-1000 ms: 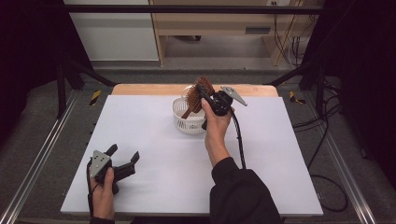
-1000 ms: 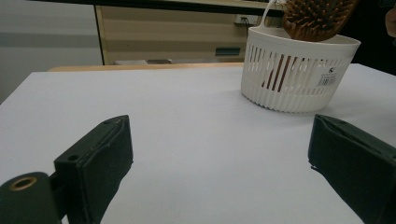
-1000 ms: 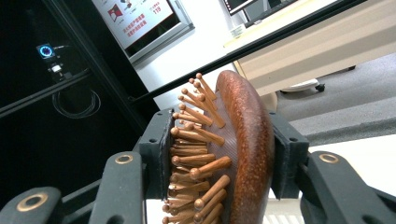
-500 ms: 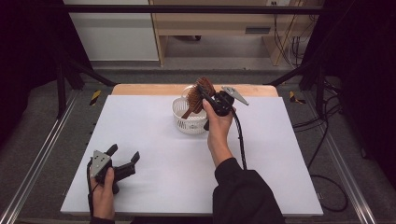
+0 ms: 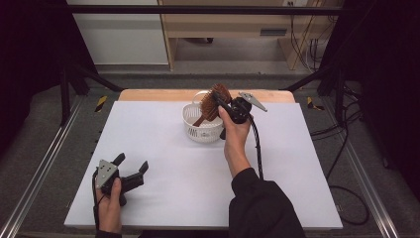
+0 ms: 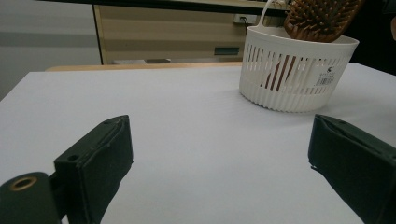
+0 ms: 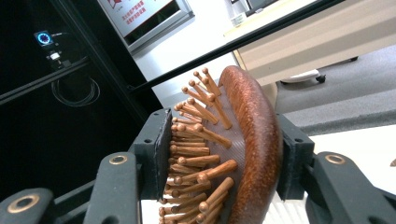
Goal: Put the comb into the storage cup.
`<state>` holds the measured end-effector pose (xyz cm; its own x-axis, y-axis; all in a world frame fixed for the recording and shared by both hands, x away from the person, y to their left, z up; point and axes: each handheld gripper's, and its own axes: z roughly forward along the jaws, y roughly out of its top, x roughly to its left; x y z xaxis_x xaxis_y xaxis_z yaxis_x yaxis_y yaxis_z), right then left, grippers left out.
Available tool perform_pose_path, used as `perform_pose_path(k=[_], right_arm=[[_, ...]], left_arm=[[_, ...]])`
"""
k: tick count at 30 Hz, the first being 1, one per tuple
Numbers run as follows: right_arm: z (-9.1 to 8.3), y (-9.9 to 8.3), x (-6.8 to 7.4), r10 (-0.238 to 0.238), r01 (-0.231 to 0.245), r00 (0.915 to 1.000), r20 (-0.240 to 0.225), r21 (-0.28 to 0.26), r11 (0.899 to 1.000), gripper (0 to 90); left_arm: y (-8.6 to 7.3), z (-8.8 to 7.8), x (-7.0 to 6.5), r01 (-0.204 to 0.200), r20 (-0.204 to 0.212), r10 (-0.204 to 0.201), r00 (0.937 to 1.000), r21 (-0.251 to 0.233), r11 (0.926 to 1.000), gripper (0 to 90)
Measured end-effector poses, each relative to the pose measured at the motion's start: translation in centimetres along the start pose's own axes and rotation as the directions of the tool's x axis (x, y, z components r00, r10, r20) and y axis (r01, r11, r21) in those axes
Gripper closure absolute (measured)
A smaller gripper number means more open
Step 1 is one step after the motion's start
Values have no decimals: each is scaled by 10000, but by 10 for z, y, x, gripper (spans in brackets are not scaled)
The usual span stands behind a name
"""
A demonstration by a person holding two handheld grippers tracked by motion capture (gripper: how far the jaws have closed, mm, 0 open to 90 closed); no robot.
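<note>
The white table point(image 5: 163, 148) stands in a dark workshop, with grey floor around it and a wooden desk and cables behind, on the far side. I stand at the near edge and hold one gripper in each hand.

My right gripper point(image 5: 221, 103) is at the far middle of the table, just above the white basket point(image 5: 203, 130). Its jaws have just been opening a little, but in the right gripper view one pad is on the bristle tips and the other on the smooth back, so I judge that they grip the wooden hairbrush point(image 7: 233, 154) by its head. The handle of the brush goes down inside the basket, and the head stands above the rim, tilted.

I think the placing is almost done: the brush is in the basket and what is left is to let it go completely and take my hand away. If the brush will stay leaning there after release, I cannot say.

My left gripper point(image 5: 130, 171) rests near the left front corner with the jaws wide apart and nothing between them.

For writing: the basket has a small barcode sticker point(image 6: 325, 77), too small to read. A sign point(image 7: 140, 11) far behind carries red characters, which I cannot read.
</note>
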<state>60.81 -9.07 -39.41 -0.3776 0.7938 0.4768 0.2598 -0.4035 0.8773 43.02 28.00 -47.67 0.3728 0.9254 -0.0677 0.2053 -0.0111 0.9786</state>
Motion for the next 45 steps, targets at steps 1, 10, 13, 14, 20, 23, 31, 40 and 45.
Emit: perform_pose_path(k=[1, 10, 13, 14, 20, 23, 31, 40, 45], right_arm=[[0, 0, -1, 41, -41, 10000, 17, 24, 10000, 469], [-3, -1, -10, 174, -176, 9997, 141, 123, 9998, 456], [-4, -1, -12, 201, -204, 9997, 156, 181, 9996, 453], [-4, -1, -13, 181, -184, 9997, 161, 196, 9996, 452], [-5, -2, -16, 149, -153, 9997, 199, 241, 9996, 445], [-5, -2, -17, 159, -165, 9996, 237, 264, 9995, 441], [-6, -3, -22, 241, -252, 9992, 316, 322, 9992, 427], [-7, -3, -26, 285, -301, 9987, 431, 368, 9989, 418], [-8, -3, -28, 250, -268, 9984, 497, 354, 9990, 416]], left_arm=[[0, 0, 0, -4, 6, 4, 10000, 7, 10000, 66], [0, 0, 0, -11, 6, 11, 10000, 22, 10000, 66], [0, 0, 0, -20, 15, 20, 10000, 18, 10000, 67], [0, 0, 0, -24, 16, 24, 10000, 24, 10000, 66], [0, 0, 0, -19, 20, 19, 10000, 19, 10000, 66], [0, 0, 0, -19, 20, 19, 10000, 14, 10000, 66], [0, 1, -1, 7, 83, -8, 10000, 43, 10000, 67], [0, 1, -1, -52, 60, 51, 10000, 44, 10000, 66], [0, 1, -2, -43, 103, 43, 9999, 58, 10000, 66]])
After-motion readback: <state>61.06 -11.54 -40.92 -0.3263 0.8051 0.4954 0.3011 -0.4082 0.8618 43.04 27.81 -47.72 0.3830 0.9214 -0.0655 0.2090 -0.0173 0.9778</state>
